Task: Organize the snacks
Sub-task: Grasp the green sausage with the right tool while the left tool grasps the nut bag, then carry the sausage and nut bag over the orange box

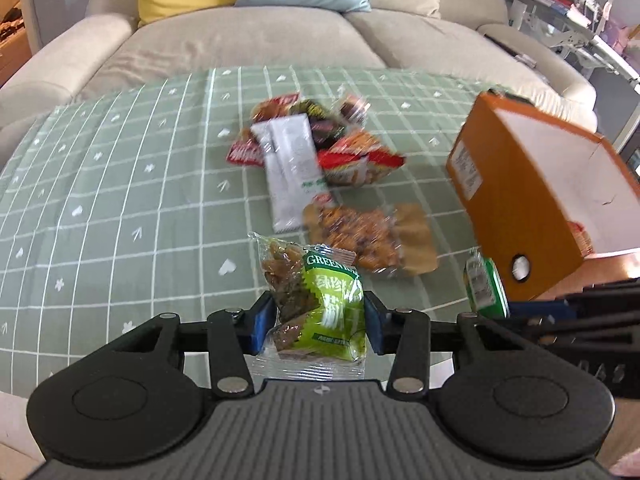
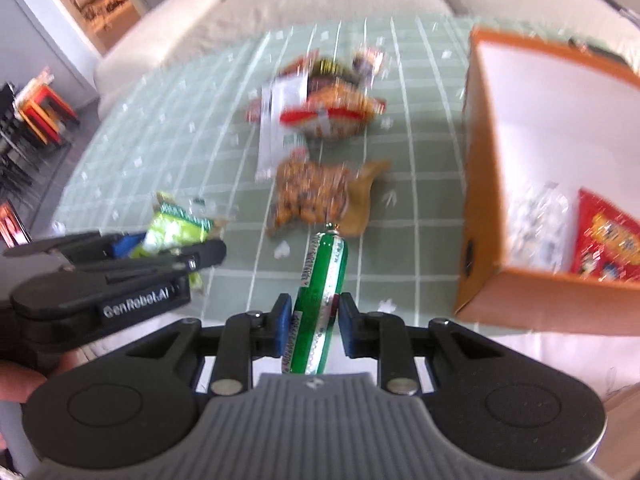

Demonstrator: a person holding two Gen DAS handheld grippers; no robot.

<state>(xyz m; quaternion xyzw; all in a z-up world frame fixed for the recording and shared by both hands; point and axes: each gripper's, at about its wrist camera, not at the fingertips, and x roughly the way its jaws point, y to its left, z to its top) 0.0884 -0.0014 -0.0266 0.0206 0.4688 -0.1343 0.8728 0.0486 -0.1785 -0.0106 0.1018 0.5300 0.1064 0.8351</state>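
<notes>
Left gripper (image 1: pixel 316 320) jaws pinch a green-labelled snack packet (image 1: pixel 316 304); right gripper (image 2: pixel 314 318) jaws pinch a green sausage stick (image 2: pixel 320 300).

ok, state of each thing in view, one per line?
left gripper: shut on green packet
green packet: held, lifted off the cloth
right gripper: shut on green stick
green stick: held, pointing forward
orange box: open, red packet inside
snack pile: loose on the cloth
peanut bag: lying flat, untouched
</notes>
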